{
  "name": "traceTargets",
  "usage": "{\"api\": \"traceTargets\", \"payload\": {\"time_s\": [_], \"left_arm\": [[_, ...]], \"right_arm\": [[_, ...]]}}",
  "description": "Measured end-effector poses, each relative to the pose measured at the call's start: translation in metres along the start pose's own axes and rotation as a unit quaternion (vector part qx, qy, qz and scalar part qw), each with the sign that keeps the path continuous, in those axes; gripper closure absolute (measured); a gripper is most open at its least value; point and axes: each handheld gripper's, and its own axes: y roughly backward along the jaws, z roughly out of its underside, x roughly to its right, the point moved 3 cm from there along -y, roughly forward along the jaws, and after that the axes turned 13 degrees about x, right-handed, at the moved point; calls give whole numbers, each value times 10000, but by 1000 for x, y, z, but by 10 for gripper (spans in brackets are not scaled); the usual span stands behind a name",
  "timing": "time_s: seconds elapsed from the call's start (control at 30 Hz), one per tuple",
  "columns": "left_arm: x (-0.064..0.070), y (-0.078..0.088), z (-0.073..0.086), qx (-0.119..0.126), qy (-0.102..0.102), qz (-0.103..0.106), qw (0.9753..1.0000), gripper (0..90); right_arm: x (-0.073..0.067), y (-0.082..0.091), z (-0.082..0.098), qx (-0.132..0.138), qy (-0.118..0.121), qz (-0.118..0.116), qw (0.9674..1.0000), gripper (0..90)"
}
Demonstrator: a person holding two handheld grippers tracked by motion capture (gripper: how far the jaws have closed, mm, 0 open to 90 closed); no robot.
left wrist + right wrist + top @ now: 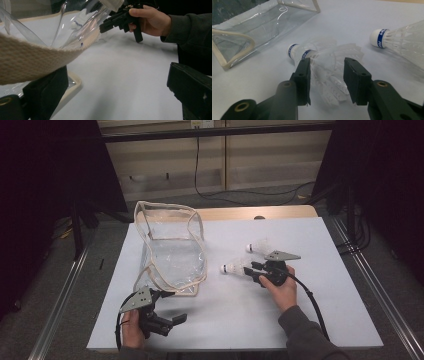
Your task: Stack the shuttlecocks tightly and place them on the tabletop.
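Note:
A clear plastic bag [172,255] with beige trim stands open at the table's left. Two white shuttlecocks [322,57] with blue bands lie close together, corks toward the bag [249,30]. My right gripper [327,65] is open, its jaws on either side of their feather skirts, low over the table. In the high view this right gripper [255,270] sits just right of the pair [235,267]. A third shuttlecock [257,246] lies farther back. My left gripper [172,307] is open at the bag's near corner. In the left gripper view the bag's beige trim [30,62] drapes over one jaw.
The white table top [310,310] has free room at the right and front. Metal rails run along both sides of the table on the floor. Black cables lie on the floor behind. The person's right hand [150,20] holds the right gripper.

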Motion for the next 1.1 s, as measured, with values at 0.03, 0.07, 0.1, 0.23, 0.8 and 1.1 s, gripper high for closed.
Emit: {"api": "traceTargets", "payload": {"time_s": [0.03, 0.07, 0.1, 0.23, 0.8, 1.1], "left_arm": [[0, 0, 0, -5, -2, -2, 10000, 36], [0, 0, 0, -9, -8, -9, 10000, 36], [0, 0, 0, -10, -6, -6, 10000, 36], [0, 0, 0, -8, 4, -5, 10000, 36], [0, 0, -1, 7, -20, -18, 10000, 36], [0, 1, -1, 12, -20, -13, 10000, 37]], "right_arm": [[1, 1, 0, -4, -1, 31, 10000, 527], [1, 1, -1, -13, 11, 25, 10000, 528], [1, 2, -1, -11, 45, 27, 10000, 521], [2, 5, -4, 33, 45, 78, 10000, 427], [10, 21, -14, 149, 22, 333, 9993, 176], [14, 26, -18, 198, 98, 496, 9985, 125]]}}
